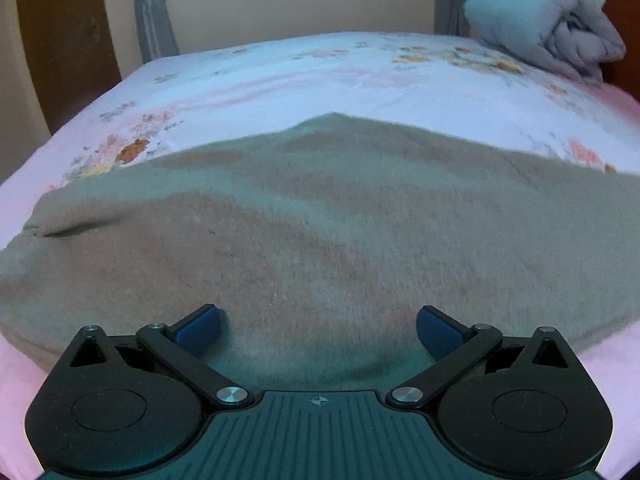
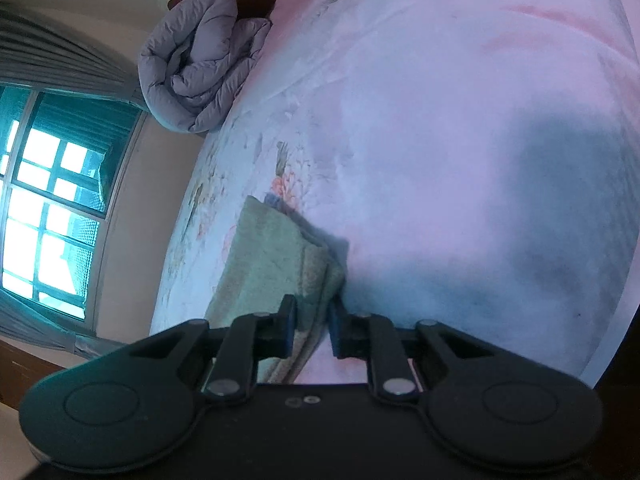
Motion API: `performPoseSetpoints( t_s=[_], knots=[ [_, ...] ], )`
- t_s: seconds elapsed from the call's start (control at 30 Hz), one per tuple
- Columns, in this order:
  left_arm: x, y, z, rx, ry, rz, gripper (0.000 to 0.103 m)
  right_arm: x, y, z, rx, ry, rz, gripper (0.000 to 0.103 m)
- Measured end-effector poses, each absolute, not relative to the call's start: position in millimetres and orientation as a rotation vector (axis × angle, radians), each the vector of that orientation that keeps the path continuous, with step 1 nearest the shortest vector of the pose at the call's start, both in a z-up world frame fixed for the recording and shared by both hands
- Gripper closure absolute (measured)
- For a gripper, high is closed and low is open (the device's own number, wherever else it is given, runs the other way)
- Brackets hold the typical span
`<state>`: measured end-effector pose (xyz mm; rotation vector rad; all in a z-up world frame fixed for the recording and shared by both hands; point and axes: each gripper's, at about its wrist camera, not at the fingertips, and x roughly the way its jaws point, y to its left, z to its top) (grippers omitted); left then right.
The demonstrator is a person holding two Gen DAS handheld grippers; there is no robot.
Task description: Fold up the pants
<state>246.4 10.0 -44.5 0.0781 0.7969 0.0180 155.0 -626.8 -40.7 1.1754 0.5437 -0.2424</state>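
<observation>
The pants (image 1: 320,232) are a beige-grey fleecy garment spread wide across the near part of the bed. My left gripper (image 1: 318,330) is open, its blue pads (image 1: 200,328) wide apart, low over the near edge of the pants and holding nothing. In the right wrist view, rolled sideways, my right gripper (image 2: 312,326) is shut on a folded edge of the pants (image 2: 276,256), with the cloth bunched between the blue pads (image 2: 335,330).
The bed sheet (image 1: 304,76) is white and pink with flower prints. A rolled grey quilt (image 1: 544,28) lies at the far right corner, also in the right wrist view (image 2: 200,64). A window (image 2: 48,200) with grey curtains lies beyond the bed. A wooden panel (image 1: 60,40) stands far left.
</observation>
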Motion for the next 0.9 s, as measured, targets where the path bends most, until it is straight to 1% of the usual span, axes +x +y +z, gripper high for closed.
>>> performPoseSetpoints(
  t_s=[0.03, 0.07, 0.2, 0.3, 0.4, 0.53, 0.63, 0.73, 0.8, 0.9],
  knots=[
    [245.6, 13.2, -41.9, 0.08, 0.789, 0.025, 0.0, 153.9, -627.2, -36.9, 1.18, 0.549, -0.241, 0.09],
    [243.2, 19.0, -38.2, 0.083, 0.772, 0.053, 0.0, 151.6, -627.0, -30.7, 1.167, 0.553, -0.242, 0.089],
    [236.7, 62.5, -31.7, 0.035, 0.749, 0.152, 0.0, 146.6, -607.4, 10.8, 0.928, 0.534, -0.173, 0.089],
    [237.3, 94.1, -29.9, 0.024, 0.729, 0.242, 0.0, 160.6, -591.3, 25.5, 0.874, 0.534, -0.103, 0.089],
    [237.8, 123.8, -26.5, 0.017, 0.692, 0.34, 0.0, 194.5, -548.6, 39.1, 0.766, 0.571, -0.011, 0.089],
    [240.2, 168.3, -26.2, -0.013, 0.668, 0.409, 0.0, 265.2, -438.9, 45.3, 0.617, 0.672, 0.246, 0.089],
    [245.7, 189.7, -28.3, 0.021, 0.664, 0.444, 0.0, 316.9, -338.8, 41.5, 0.506, 0.739, 0.428, 0.089],
    [253.5, 211.9, -33.5, -0.007, 0.676, 0.453, 0.0, 361.9, -247.2, 32.5, 0.422, 0.801, 0.555, 0.089],
    [258.9, 222.1, -45.1, -0.002, 0.741, 0.457, 0.0, 383.8, -200.5, 24.5, 0.405, 0.848, 0.614, 0.089],
    [253.7, 238.7, -59.1, -0.084, 0.736, 0.433, 0.0, 406.5, -145.6, 13.7, 0.384, 0.905, 0.712, 0.089]
  ],
)
